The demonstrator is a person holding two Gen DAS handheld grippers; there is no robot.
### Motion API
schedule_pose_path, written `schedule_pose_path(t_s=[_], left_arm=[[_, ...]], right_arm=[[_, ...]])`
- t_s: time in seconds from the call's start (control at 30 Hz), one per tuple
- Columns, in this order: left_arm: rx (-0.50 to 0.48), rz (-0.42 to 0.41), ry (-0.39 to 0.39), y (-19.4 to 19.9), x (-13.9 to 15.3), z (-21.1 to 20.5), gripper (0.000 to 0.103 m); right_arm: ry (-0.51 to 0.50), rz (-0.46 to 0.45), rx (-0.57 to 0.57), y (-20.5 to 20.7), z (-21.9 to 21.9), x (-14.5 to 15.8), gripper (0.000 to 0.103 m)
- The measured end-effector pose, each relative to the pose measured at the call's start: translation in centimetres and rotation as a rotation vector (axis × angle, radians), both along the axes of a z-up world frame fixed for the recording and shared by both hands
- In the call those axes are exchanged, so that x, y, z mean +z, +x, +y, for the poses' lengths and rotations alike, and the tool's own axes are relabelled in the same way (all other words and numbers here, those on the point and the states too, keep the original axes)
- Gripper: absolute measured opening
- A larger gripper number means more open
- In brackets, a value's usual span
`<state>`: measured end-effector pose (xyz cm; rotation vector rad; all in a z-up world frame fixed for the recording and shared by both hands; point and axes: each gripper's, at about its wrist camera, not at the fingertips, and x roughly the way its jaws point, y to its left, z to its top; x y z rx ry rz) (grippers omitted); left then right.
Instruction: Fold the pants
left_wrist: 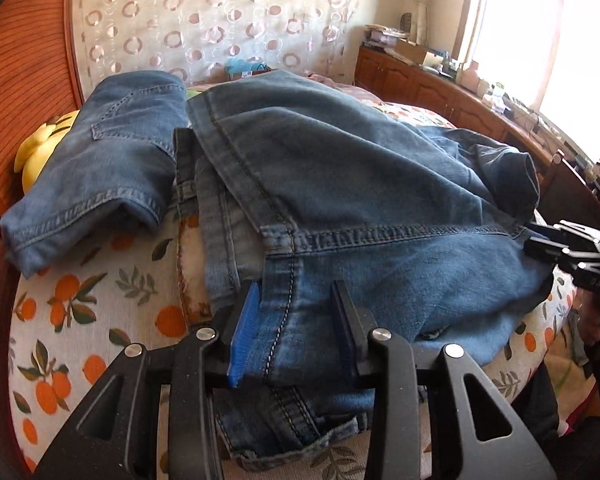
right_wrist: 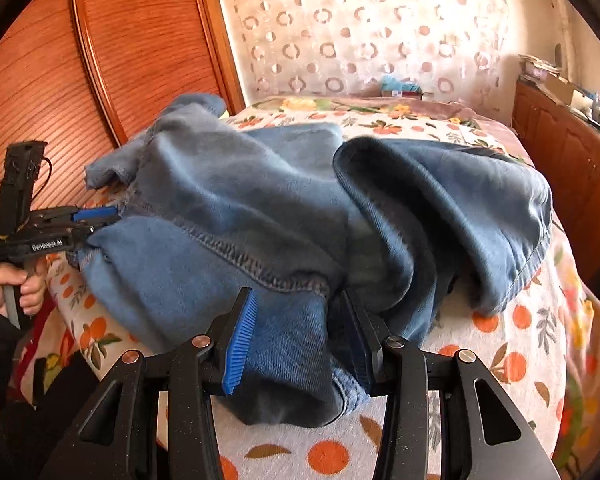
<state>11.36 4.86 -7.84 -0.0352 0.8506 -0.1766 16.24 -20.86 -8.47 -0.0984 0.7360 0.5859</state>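
Blue denim pants (left_wrist: 340,184) lie in a rumpled heap on the bed, also filling the right wrist view (right_wrist: 228,216). My left gripper (left_wrist: 296,304) sits at the near edge with denim between its wide-apart fingers, which do not pinch it. My right gripper (right_wrist: 296,312) sits likewise at its edge, fingers apart around a fold. The right gripper also shows in the left wrist view (left_wrist: 560,248) at the pants' right corner. The left gripper shows in the right wrist view (right_wrist: 96,224) at the left corner.
A second folded pair of jeans (left_wrist: 108,160) lies at the back left beside a yellow plush toy (left_wrist: 40,148). The bedsheet (left_wrist: 80,320) has an orange-fruit print. A wooden headboard (right_wrist: 100,60) stands on the left and a cluttered wooden cabinet (left_wrist: 440,76) on the right under a window.
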Motion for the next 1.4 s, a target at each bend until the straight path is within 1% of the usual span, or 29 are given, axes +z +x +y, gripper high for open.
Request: schedule_pose_path(t_s=[0.07, 0.1, 0.13, 0.2, 0.27, 0.3, 0.33, 0.37, 0.5, 0.6, 0.67, 0.73, 0.77, 0.9, 0.97, 1.07, 1.13, 1.17, 1.23, 1.4], left_arm=[[0.001, -0.002, -0.005, -0.4, -0.3, 0.1, 0.038], [0.003, -0.009, -0.004, -0.6, -0.4, 0.1, 0.038], [0.005, -0.016, -0.003, -0.7, -0.3, 0.1, 0.038], [0.007, -0.027, 0.004, -1.1, -0.4, 0.0, 0.037], [0.0, -0.034, 0.0, -1.3, -0.5, 0.0, 0.021], [0.003, -0.038, -0.008, -1.5, -0.4, 0.1, 0.017], [0.006, -0.046, -0.015, -1.7, -0.3, 0.2, 0.012], [0.003, -0.056, -0.022, -2.0, 0.0, 0.3, 0.011], [0.02, -0.117, -0.062, -4.2, 1.6, 1.0, 0.009], [0.022, -0.152, -0.085, -6.1, 2.9, 1.5, 0.009], [0.009, -0.145, -0.08, -7.0, 3.1, 1.5, 0.009], [0.006, -0.13, -0.065, -7.4, 2.7, 1.3, 0.009], [0.005, -0.11, -0.063, -7.7, 2.2, 1.4, 0.009], [0.003, -0.076, -0.069, -8.3, 1.2, 1.2, 0.009], [0.003, -0.073, -0.066, -8.4, 1.2, 1.1, 0.011], [0.032, -0.069, -0.05, -8.0, 1.7, 1.4, 0.021], [0.045, -0.078, -0.068, -7.8, 2.2, 2.0, 0.035], [0.049, -0.084, -0.075, -7.8, 2.3, 2.3, 0.036], [0.054, -0.1, -0.083, -7.2, 2.9, 2.8, 0.044], [0.068, -0.15, -0.048, -5.1, 4.7, 3.5, 0.046]], right_arm=[[-0.011, 0.008, 0.002, 0.2, -0.1, -0.1, 0.045], [-0.007, 0.012, 0.004, 0.3, -0.1, -0.1, 0.035], [0.001, 0.017, 0.01, 0.3, -0.1, -0.1, 0.031], [0.002, 0.013, -0.001, 0.3, 0.0, 0.0, 0.016], [0.023, 0.0, -0.004, 0.0, -0.5, 0.3, 0.011], [0.039, -0.006, -0.008, -0.2, -0.8, 0.4, 0.01], [0.051, -0.01, -0.009, -0.4, -1.1, 0.5, 0.01], [0.055, -0.014, -0.009, -0.5, -1.4, 0.4, 0.009], [0.053, -0.033, -0.01, -1.2, -2.0, 0.2, 0.008], [0.08, -0.045, 0.002, -2.0, -2.6, 0.1, 0.007], [0.094, -0.046, 0.01, -2.6, -3.0, -0.2, 0.006], [0.105, -0.027, 0.013, -3.1, -3.3, -0.7, 0.006], [0.103, -0.018, 0.013, -3.3, -3.5, -1.0, 0.006], [0.079, 0.009, 0.011, -4.0, -4.1, -2.1, 0.006], [0.084, 0.009, 0.008, -4.2, -4.4, -1.9, 0.006], [0.088, -0.006, 0.003, -4.1, -4.7, -1.2, 0.006], [0.08, -0.027, -0.003, -4.2, -4.7, -0.4, 0.006], [0.072, -0.039, -0.009, -4.3, -4.7, 0.0, 0.006], [0.065, -0.056, -0.017, -4.2, -4.7, 0.6, 0.006], [0.052, -0.089, -0.025, -3.3, -3.6, 1.4, 0.019]])
